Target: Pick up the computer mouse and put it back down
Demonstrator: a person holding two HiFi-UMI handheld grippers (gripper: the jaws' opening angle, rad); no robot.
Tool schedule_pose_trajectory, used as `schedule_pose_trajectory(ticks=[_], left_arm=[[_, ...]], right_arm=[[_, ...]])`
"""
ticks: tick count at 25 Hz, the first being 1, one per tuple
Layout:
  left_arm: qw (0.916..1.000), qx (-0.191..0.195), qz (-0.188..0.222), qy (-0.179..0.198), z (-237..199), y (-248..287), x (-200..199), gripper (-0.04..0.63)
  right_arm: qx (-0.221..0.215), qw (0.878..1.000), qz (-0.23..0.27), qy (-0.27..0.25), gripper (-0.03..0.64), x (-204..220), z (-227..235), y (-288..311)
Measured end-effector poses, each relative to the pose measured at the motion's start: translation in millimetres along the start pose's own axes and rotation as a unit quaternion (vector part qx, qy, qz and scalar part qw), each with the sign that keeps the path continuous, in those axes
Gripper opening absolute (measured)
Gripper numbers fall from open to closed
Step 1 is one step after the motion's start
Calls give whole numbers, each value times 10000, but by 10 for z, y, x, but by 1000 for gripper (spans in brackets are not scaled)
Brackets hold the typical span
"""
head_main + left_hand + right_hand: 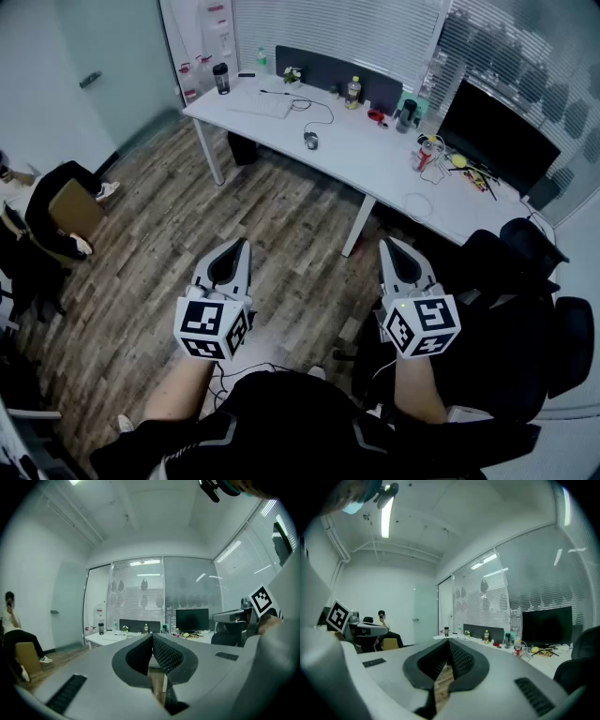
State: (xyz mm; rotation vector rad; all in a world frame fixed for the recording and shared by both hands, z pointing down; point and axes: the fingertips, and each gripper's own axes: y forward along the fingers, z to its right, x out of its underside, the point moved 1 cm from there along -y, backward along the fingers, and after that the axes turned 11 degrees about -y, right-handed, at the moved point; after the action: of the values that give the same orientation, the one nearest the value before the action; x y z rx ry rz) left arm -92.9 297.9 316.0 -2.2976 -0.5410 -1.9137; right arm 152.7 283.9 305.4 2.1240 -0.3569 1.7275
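Now | computer mouse (pixel 310 140) on desk (pixel 375 164) | long axis roughly up-down, head view

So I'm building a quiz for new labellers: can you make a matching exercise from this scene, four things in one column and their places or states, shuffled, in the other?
Things:
1 mouse
2 monitor
3 dark cup
4 left gripper

Places or states:
a far left corner of the desk
b shut, above the floor
c near the desk's front edge
d right end of the desk

Pairs: 1-c, 2-d, 3-a, 4-b.
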Motion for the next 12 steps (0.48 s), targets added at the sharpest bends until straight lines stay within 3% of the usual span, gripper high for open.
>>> schedule_pose_trajectory(ticks=[9, 12], left_arm=[[9999, 32, -65, -128, -1, -11, 24, 29], [10000, -33, -65, 45, 34, -16, 23, 29]], right_arm=[[-4, 10000, 2, -9, -2, -25, -41, 3], [-95, 9999, 42, 24, -2, -36, -60, -12]])
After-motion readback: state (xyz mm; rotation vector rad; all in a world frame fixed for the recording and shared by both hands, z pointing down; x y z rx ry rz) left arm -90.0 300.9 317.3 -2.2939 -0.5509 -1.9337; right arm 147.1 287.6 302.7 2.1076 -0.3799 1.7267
